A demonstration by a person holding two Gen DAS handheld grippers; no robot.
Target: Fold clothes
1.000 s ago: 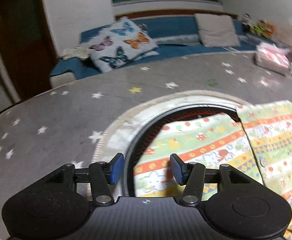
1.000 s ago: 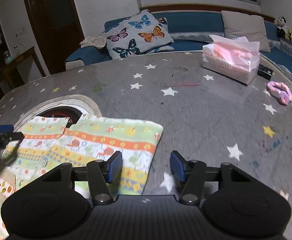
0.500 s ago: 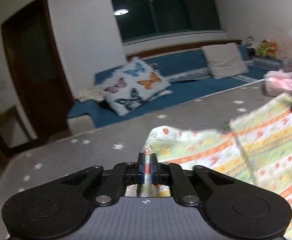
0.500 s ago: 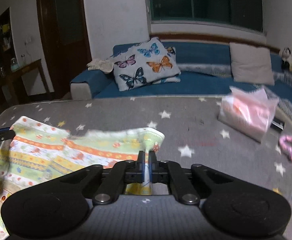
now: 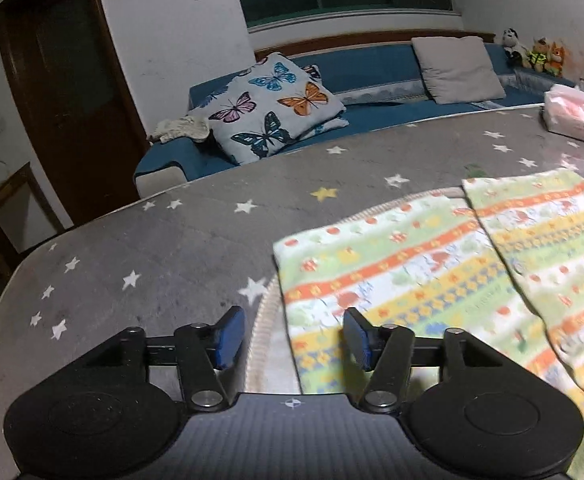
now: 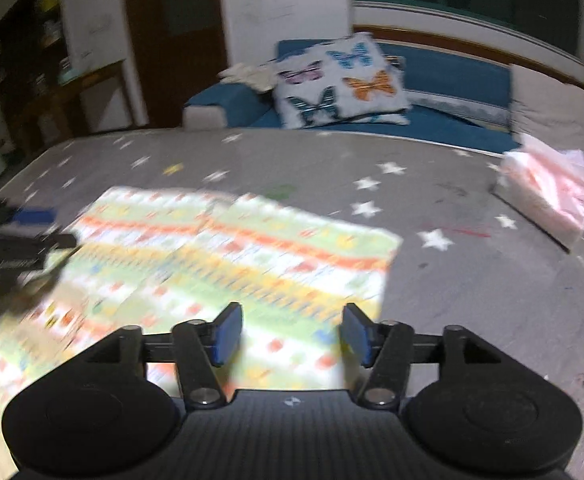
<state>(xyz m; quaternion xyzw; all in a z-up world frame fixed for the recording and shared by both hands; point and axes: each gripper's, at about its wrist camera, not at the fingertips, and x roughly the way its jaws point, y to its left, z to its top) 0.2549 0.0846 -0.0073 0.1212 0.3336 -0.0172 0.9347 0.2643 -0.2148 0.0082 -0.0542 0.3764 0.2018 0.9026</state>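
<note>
tissue box beside striped garment

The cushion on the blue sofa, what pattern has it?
Colourful butterflies on white cushion; clearest in left wrist view.

Ahead of us a grey star-printed cover spreads out. Beyond it we see a blue sofa bearing a butterfly pillow and a grey cushion; a pink tissue pack lies far right.
</note>
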